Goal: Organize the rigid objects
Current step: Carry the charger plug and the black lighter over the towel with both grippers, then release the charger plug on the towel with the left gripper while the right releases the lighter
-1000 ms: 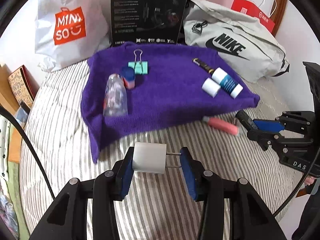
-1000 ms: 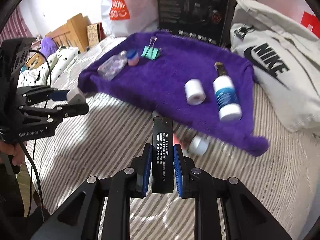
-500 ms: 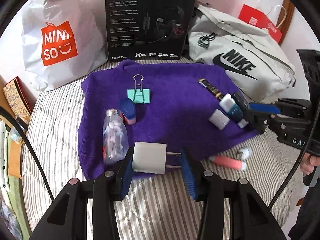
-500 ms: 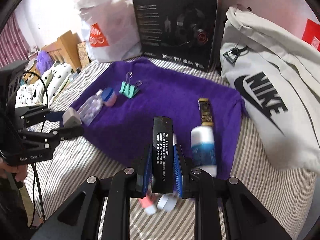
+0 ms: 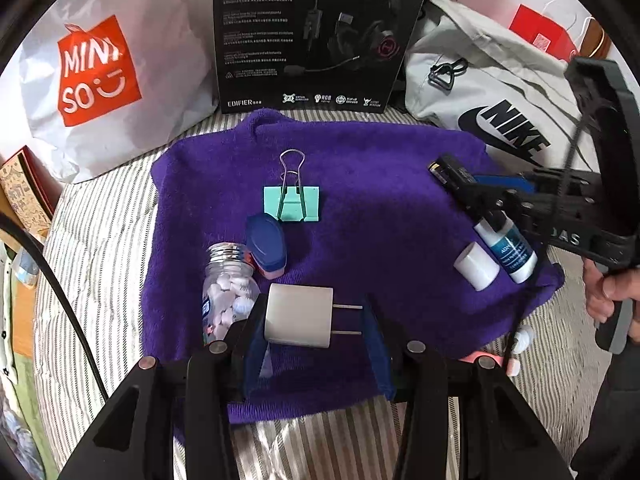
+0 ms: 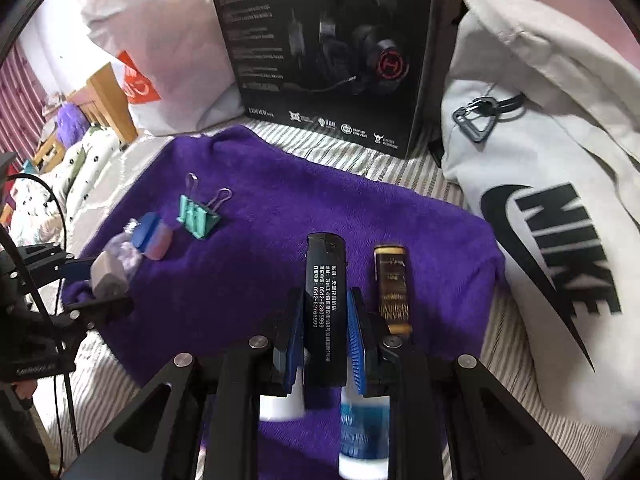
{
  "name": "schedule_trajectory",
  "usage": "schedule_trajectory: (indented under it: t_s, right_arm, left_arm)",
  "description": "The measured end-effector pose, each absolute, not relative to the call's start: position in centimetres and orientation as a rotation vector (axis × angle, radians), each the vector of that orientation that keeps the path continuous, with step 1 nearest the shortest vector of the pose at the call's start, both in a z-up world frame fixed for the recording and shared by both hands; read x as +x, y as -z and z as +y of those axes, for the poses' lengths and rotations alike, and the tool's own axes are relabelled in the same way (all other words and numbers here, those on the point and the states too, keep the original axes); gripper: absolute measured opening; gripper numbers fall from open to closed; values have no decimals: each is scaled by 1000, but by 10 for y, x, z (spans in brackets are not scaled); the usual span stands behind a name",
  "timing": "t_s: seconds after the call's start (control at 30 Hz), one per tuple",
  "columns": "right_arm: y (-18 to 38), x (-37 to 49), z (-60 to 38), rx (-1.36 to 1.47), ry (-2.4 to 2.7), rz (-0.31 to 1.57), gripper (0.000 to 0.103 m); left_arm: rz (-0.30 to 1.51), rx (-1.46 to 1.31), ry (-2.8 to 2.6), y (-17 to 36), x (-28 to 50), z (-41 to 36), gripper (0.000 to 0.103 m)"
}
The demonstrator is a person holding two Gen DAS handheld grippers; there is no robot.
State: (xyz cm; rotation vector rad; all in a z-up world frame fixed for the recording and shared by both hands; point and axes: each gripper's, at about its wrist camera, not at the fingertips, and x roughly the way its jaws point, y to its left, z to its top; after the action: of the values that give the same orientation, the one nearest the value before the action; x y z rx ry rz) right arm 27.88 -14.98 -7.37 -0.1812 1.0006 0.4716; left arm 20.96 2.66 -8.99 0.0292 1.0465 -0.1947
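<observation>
Setting: striped bedding (image 5: 100,280) with a purple towel (image 5: 360,184) spread on it as the sorting spot; bags and a black headphone box (image 5: 320,32) stand behind.
Left tongs (image 5: 314,318): closed on a white charger plug (image 5: 298,316), squeezed end to end with its prongs against one pad, hovering over the towel's near edge.
Right tongs (image 6: 322,320): clamped on a black lighter (image 6: 325,300), pointing forward above the towel, probably to set it down.
Near items: pill bottle (image 5: 228,296), blue-capped pink case (image 5: 267,246).
Right side: white roll (image 5: 476,266), blue-labelled bottle (image 5: 508,250), gold tube (image 6: 392,288).
Farther: mint binder clip (image 5: 292,202) lies flat mid-towel.
Off towel: pink item (image 5: 492,362), likely left to gather.
</observation>
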Motion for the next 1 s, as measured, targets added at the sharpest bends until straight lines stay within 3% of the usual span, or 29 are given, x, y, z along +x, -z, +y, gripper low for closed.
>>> schedule_trajectory:
  t_s: [1.0]
  right_arm:
    - [107, 297, -137, -242, -491, 1038, 22]
  left_arm:
    - [1075, 117, 209, 121, 229, 10, 46]
